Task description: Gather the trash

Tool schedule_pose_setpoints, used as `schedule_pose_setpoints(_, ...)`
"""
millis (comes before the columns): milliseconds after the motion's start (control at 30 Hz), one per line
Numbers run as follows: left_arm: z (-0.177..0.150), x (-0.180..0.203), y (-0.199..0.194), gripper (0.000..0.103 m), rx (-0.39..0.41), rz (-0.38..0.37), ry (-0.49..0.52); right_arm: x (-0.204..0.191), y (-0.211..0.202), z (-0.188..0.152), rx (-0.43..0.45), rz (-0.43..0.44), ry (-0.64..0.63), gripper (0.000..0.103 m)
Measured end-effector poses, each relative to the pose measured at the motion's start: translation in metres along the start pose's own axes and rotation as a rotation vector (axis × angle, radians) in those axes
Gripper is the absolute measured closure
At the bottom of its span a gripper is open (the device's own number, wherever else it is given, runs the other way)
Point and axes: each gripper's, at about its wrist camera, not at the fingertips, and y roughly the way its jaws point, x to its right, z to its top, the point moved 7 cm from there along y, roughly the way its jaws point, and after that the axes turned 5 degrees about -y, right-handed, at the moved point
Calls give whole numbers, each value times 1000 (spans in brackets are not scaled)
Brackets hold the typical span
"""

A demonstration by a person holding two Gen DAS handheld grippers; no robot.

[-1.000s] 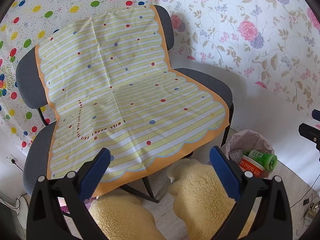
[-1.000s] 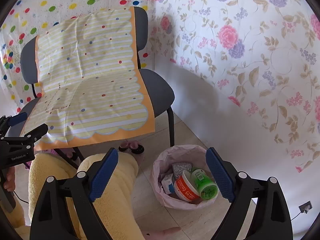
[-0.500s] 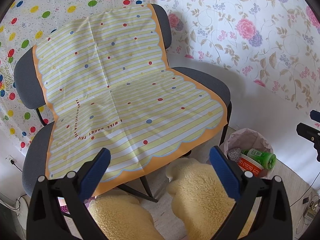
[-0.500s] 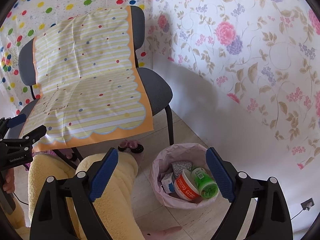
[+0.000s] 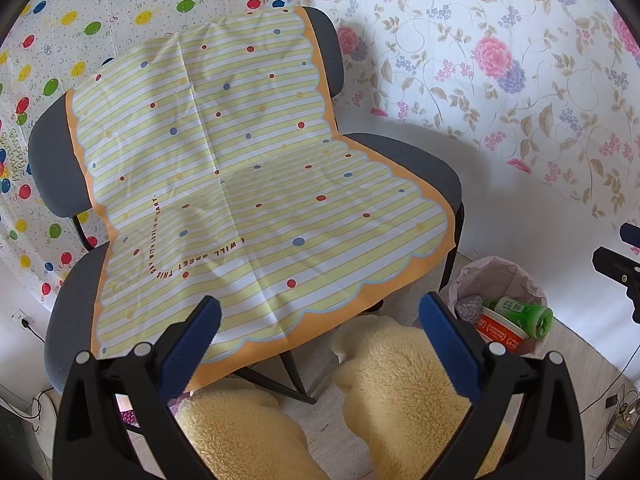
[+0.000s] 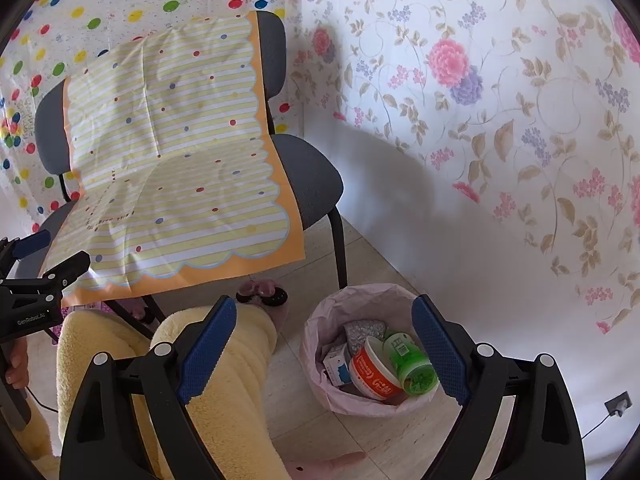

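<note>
A bin lined with a pink bag (image 6: 320, 320) stands on the floor by the flowered wall, and shows in the left wrist view (image 5: 500, 276) too. In it lie a green cup (image 6: 412, 368), an orange-and-white tub (image 6: 374, 374), a small white-and-blue carton (image 6: 336, 366) and a grey crumpled piece (image 6: 364, 332). My right gripper (image 6: 322, 344) is open and empty, above and in front of the bin. My left gripper (image 5: 318, 336) is open and empty, in front of the chair's seat edge.
A grey chair (image 5: 404, 160) draped with a yellow striped sheet (image 5: 240, 184) stands against the balloon-print wall. The person's yellow fleece-clad legs (image 5: 400, 384) are below the grippers. A slipper (image 6: 262, 290) rests on the tiled floor near the chair leg.
Both views have drifted slightly; the chair and bin sit a little lower and left in frame. Both grippers stay open and empty.
</note>
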Motion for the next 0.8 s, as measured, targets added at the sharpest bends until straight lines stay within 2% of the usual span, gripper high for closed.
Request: schedule_pose_setpoints(800, -1, -2, 1, 6, -2, 8, 7, 5, 2, -1, -2, 7, -1, 14)
